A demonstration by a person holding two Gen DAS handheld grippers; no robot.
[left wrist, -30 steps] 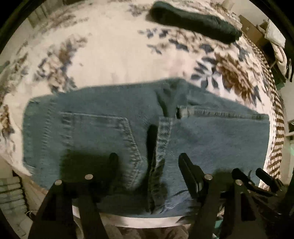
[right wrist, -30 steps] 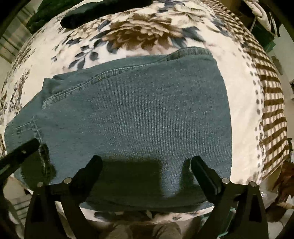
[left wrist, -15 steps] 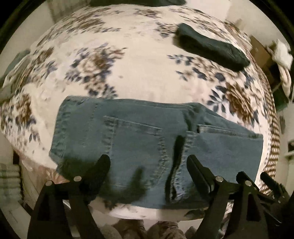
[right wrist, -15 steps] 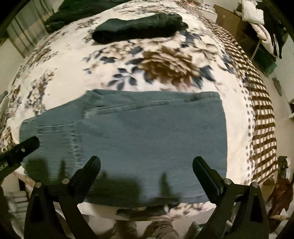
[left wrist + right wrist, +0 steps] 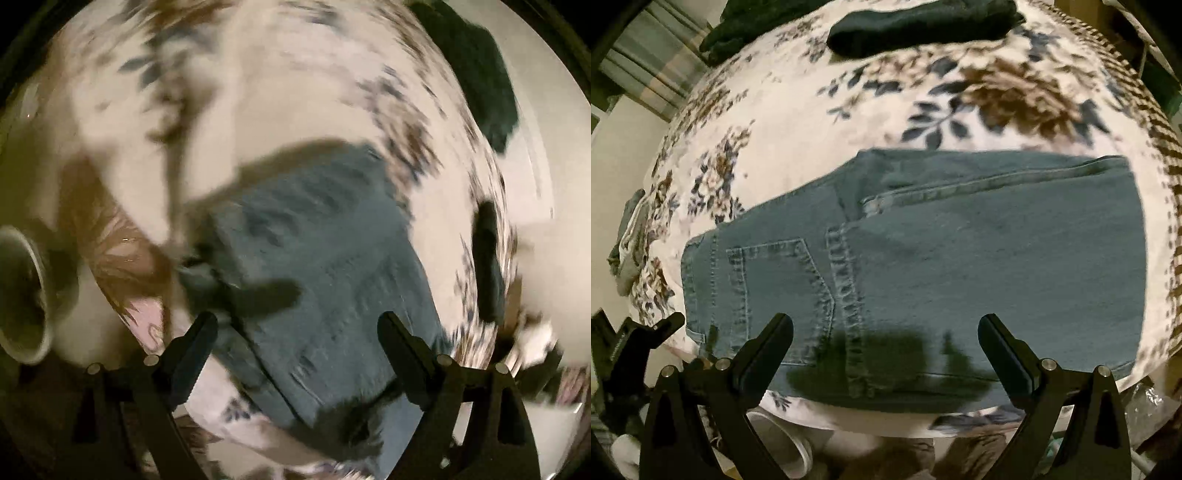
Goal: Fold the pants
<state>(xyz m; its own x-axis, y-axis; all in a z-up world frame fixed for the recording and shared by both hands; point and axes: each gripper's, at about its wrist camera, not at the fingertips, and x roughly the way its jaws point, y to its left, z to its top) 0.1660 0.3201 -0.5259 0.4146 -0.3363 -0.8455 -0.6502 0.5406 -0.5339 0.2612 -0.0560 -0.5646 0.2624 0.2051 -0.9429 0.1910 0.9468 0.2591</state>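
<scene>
Right wrist view: folded pants [image 5: 960, 266] flat on bed, both claws spread and empty.

Left wrist view is heavily motion-blurred; left claw [image 5: 295, 354] has fingers wide apart, nothing between them, hovering over the blue denim [image 5: 314, 266], which lies on the floral bedspread [image 5: 295, 92]. Right wrist view, left to right: grey-white garment [image 5: 629, 243] at the bed's left edge, then the jeans with back pocket [image 5: 775, 284] toward the left and folded leg section running right, near the front edge of the bed. Right claw [image 5: 884, 347] is spread, fingers above the pants' near edge, gripping nothing. Dark folded clothes [image 5: 923, 22] sit well apart at the far side.
</scene>
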